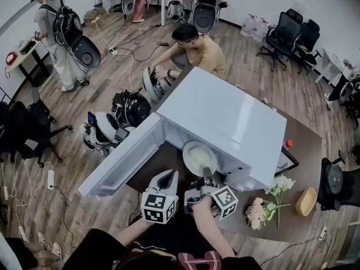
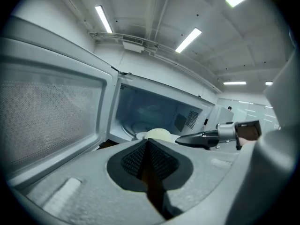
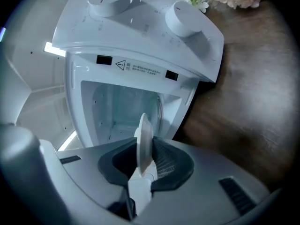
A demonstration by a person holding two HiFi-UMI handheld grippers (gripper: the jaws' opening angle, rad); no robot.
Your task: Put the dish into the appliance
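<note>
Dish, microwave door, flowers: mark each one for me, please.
dish (image 1: 198,157): head view, middle of its pale face.
microwave door (image 1: 121,157): head view, middle of the open door's panel.
flowers (image 1: 257,211): head view, on the pink blooms.

No word, brand or number is legible in any view.

On the appliance (image 3: 140,27), on the frame strip between the knob panel and the opening, just beyond the tips of the right gripper (image 3: 144,149): a warning triangle (image 3: 121,65), followed by a line of small print (image 3: 146,70) too fine to read.

The left cube (image 1: 158,207) and right cube (image 1: 225,201) on the grippers carry black-and-white square markers, which are patterns only, with no characters.
</note>
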